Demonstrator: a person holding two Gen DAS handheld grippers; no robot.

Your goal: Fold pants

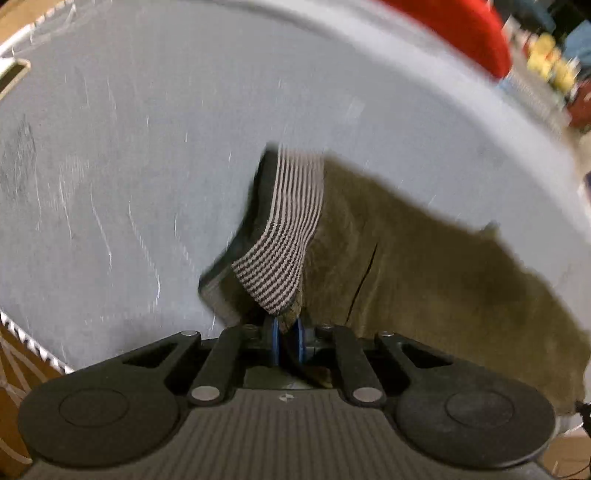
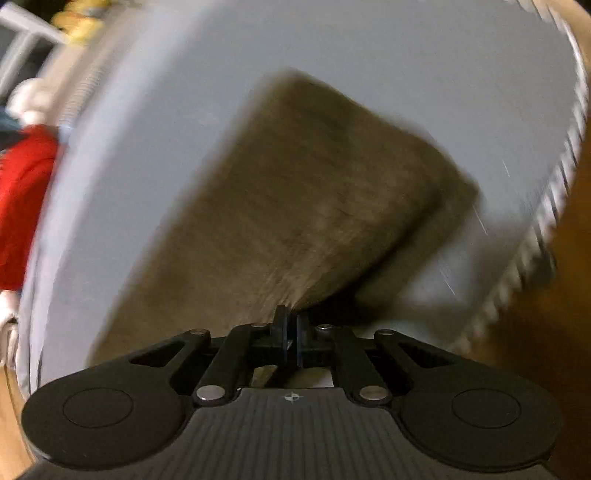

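Note:
Olive-brown pants (image 1: 424, 266) lie on a round grey table (image 1: 129, 166). Their striped black-and-white waistband (image 1: 284, 236) is turned up toward the left gripper. My left gripper (image 1: 287, 334) is shut on the pants at the waistband's edge, cloth pinched between the blue pads. In the right wrist view the pants (image 2: 303, 199) are a motion-blurred olive panel with a lower layer peeking out at the right. My right gripper (image 2: 291, 332) is shut on the near edge of the pants and holds it lifted off the grey table (image 2: 406, 55).
The table's rim has a white braided edging (image 2: 546, 218). A red object (image 1: 465, 33) and yellow things (image 1: 550, 62) stand beyond the far edge. A person in a red top (image 2: 26, 199) is at the left in the right wrist view. Wooden floor (image 1: 14, 369) lies below the table.

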